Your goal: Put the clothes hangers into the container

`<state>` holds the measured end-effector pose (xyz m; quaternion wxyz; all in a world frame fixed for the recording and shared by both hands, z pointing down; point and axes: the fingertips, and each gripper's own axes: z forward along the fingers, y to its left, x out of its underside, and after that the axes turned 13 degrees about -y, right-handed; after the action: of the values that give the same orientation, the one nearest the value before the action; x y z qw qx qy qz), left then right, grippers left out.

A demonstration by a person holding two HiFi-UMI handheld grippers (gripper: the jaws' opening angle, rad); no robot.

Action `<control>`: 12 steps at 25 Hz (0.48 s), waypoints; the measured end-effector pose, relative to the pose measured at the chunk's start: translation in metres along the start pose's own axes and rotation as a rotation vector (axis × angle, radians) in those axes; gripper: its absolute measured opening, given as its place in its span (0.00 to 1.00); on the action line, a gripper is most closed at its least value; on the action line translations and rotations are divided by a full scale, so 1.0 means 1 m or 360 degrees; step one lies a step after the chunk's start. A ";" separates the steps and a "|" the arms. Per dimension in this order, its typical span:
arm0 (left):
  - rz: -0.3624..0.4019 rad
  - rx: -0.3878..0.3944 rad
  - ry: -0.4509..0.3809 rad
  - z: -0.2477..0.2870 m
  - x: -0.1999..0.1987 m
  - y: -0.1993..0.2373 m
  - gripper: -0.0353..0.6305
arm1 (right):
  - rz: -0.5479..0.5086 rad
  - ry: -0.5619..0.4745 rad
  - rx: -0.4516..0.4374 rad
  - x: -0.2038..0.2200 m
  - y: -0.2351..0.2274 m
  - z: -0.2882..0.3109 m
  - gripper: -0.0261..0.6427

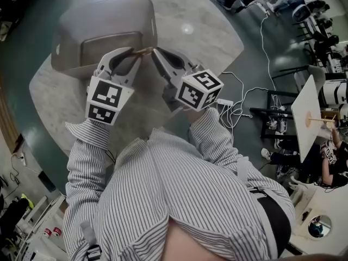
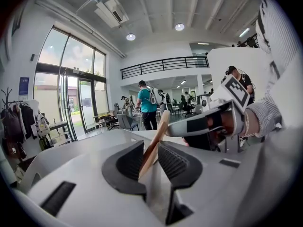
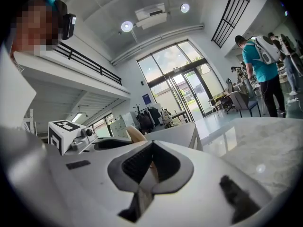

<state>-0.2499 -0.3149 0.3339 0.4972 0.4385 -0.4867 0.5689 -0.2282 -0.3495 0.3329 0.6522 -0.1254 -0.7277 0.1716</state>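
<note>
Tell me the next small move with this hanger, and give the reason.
Probably draw the left gripper back off the wooden hanger. Its jaws stand apart around the wood without clamping it, while the right gripper is shut on the same hanger, so the right one seems to carry it alone. The grey container lies just beyond both grippers, so the right could then lower the hanger in.

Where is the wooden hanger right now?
Head view, upper middle: the wooden hanger spans between the left gripper and right gripper, over the near rim of the grey container.
</note>
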 end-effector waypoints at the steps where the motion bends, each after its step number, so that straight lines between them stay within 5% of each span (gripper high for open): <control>1: -0.0014 0.0004 -0.0002 0.000 0.000 -0.001 0.18 | 0.0000 0.0006 0.0006 0.001 -0.001 -0.001 0.06; 12: -0.0121 0.0037 0.0025 -0.001 0.012 -0.006 0.25 | -0.0073 0.0026 0.0115 0.006 -0.011 -0.010 0.06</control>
<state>-0.2451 -0.3117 0.3461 0.5173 0.4579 -0.4591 0.5585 -0.2182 -0.3565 0.3436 0.6659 -0.0864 -0.7184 0.1817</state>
